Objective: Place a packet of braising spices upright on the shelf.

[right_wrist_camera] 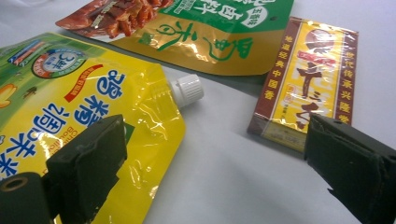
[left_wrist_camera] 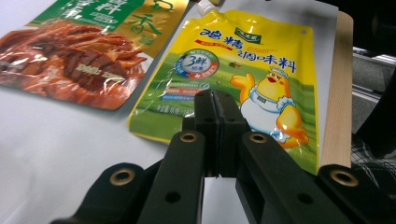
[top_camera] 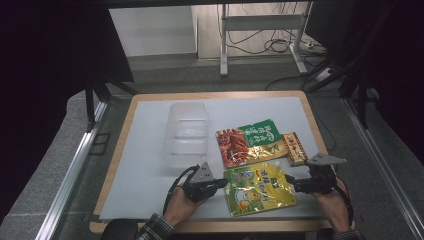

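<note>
Hands come in from the bottom edge, one tool each. Left tool (top_camera: pixel 223 183) has its jaws pressed flat together with nothing between them, tips right at the left edge of the yellow pouch (top_camera: pixel 258 188); from the left gripper view I can't tell if they actually touch it. Right tool (top_camera: pixel 289 180) sits at the pouch's right side with jaws wide apart and holding nothing, one jaw over the pouch's corner, the other near the small box (right_wrist_camera: pixel 308 95). The pouch lies flat on the white bench (top_camera: pixel 145 150) near the front edge, between both tools, with its white cap (right_wrist_camera: pixel 187 88) pointing toward the box. Just behind it is the red and green packet (top_camera: pixel 248 141), its edge touching or overlapping the pouch's top. The box lies just right of that packet. Farther back left is a clear tub (top_camera: pixel 187 131), well apart from the tools.
</note>
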